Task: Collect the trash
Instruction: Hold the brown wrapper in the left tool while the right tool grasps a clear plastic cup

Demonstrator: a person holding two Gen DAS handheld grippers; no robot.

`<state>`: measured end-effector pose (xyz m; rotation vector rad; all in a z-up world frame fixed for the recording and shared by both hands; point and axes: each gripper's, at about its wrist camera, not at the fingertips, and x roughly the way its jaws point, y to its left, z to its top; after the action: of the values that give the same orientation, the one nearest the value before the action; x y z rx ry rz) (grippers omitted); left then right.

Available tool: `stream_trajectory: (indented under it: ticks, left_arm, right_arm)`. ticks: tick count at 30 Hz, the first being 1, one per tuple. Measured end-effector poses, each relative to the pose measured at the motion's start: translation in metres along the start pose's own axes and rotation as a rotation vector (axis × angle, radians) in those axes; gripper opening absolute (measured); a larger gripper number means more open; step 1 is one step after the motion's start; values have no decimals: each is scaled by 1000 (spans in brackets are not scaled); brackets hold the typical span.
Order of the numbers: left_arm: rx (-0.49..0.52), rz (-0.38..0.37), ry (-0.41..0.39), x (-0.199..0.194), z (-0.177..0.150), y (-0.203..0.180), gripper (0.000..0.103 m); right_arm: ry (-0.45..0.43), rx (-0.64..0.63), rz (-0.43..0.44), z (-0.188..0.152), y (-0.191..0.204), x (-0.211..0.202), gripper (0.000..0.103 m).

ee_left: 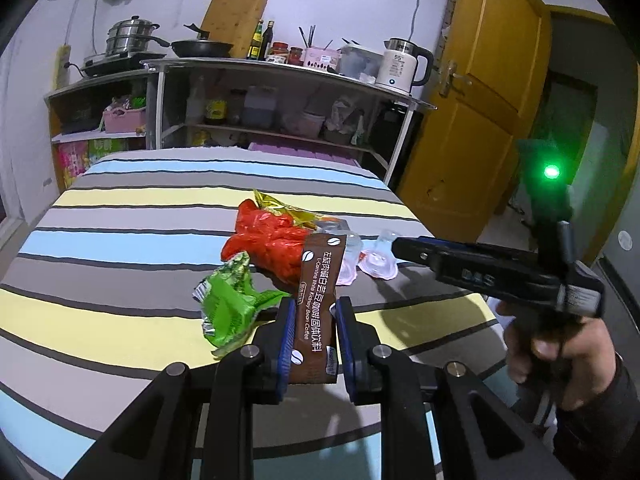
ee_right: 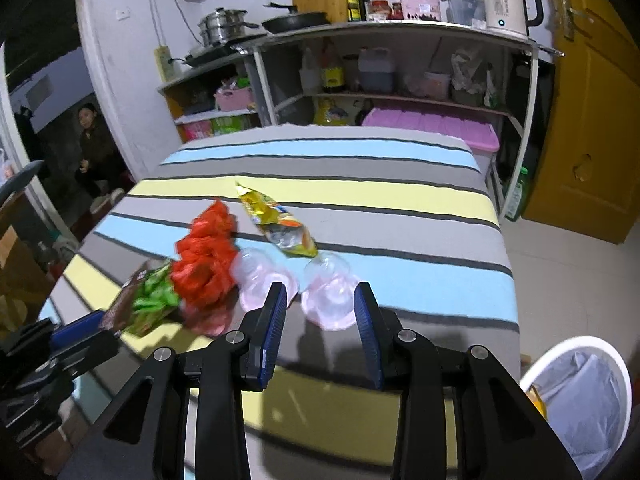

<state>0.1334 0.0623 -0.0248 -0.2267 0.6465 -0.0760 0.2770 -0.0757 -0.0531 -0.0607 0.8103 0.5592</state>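
My left gripper [ee_left: 314, 314] is shut on a brown coffee sachet [ee_left: 318, 280], held upright above the striped tablecloth [ee_left: 120, 208]. Just beyond it lie a green wrapper [ee_left: 230, 300], a crumpled red plastic bag [ee_left: 272, 242], a yellow snack wrapper [ee_left: 280, 206] and two clear plastic cups [ee_left: 380, 262]. In the right wrist view my right gripper [ee_right: 320, 292] is open and low over the cloth. One clear cup [ee_right: 330, 300] lies just ahead between its fingertips, untouched, and the other cup [ee_right: 260, 276] lies to its left. The left gripper [ee_right: 94, 322] with the sachet [ee_right: 122, 308] shows at the left edge.
A white bin [ee_right: 580, 340] with a plastic liner stands on the floor beside the table's near right corner. Behind the table are shelves with a kettle [ee_right: 508, 4], pans and bottles, and a pink box lid [ee_right: 432, 126]. A yellow door [ee_left: 480, 120] is at right. A person [ee_right: 94, 140] sits in the left doorway.
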Motion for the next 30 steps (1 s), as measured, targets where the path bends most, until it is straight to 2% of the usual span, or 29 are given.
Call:
stream_trajectory:
  ticks: [6, 8, 13, 22, 30]
  left_arm:
    - [-20, -6, 4, 6, 0, 10, 21]
    - [-23, -8, 3, 7, 0, 11, 21]
    - [-21, -9, 5, 8, 1, 10, 21]
    - [-7, -4, -4, 3, 2, 2, 21]
    - [15, -15, -24, -17, -2, -20, 21]
  right_arm:
    - [33, 4, -13, 7, 0, 22, 36]
    - [33, 0, -25, 7, 0, 23, 32]
    - [15, 16, -31, 4, -5, 15, 32]
    - [-39, 26, 4, -11, 0, -28, 32]
    - [-79, 22, 21, -32, 8, -73, 32]
